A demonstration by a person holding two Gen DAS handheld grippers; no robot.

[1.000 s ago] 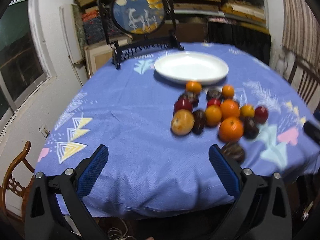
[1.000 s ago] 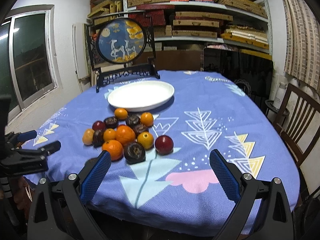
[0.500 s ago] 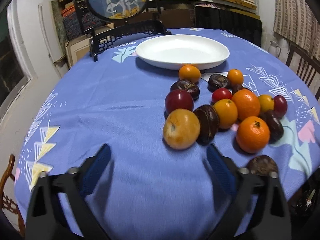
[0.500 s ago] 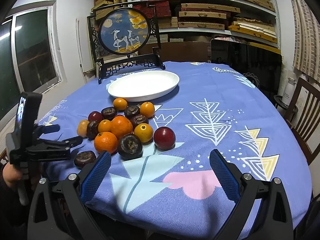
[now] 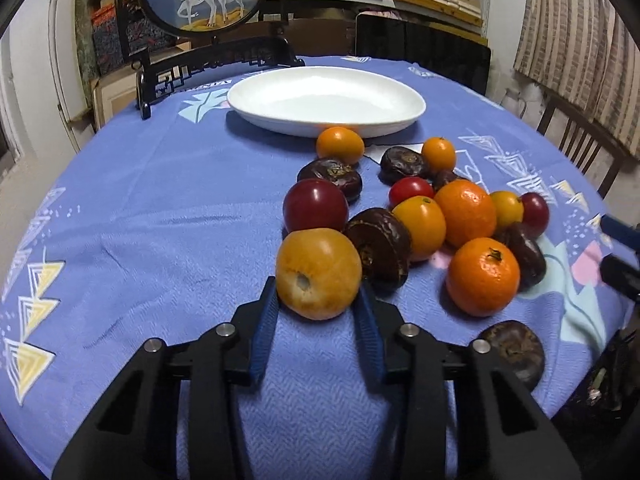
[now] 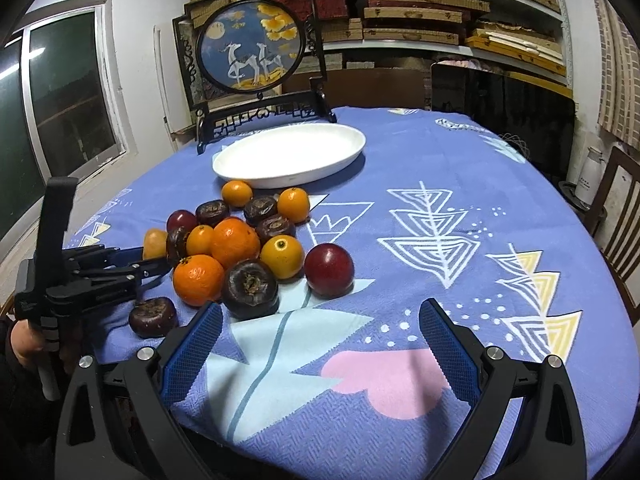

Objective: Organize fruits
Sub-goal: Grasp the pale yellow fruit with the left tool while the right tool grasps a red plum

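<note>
A pile of fruits lies on the blue tablecloth: oranges [image 5: 483, 276], red plums [image 5: 315, 206] and dark wrinkled fruits [image 5: 379, 248]. At the pile's near left corner is a yellow-orange fruit [image 5: 318, 272], also seen as the yellow-orange fruit [image 6: 155, 243] from the right wrist. My left gripper [image 5: 318, 294] is closing on it, blue pads against both its sides. The right gripper [image 6: 320, 312] stands open over bare cloth, just short of a red plum [image 6: 329, 270] and a dark fruit [image 6: 250, 288]. The white oval plate [image 5: 328, 128] behind the pile holds nothing.
A black-framed round deer picture [image 6: 250, 46] stands at the table's far edge behind the plate [image 6: 280, 178]. One dark fruit [image 5: 512, 350] lies alone near the front edge. A wooden chair [image 6: 616, 216] stands at the right; shelves fill the back wall.
The left gripper moved forward and down to the yellow-orange fruit, and its jaws went from wide open to closed around it. The right gripper came slightly closer to the pile, still open.
</note>
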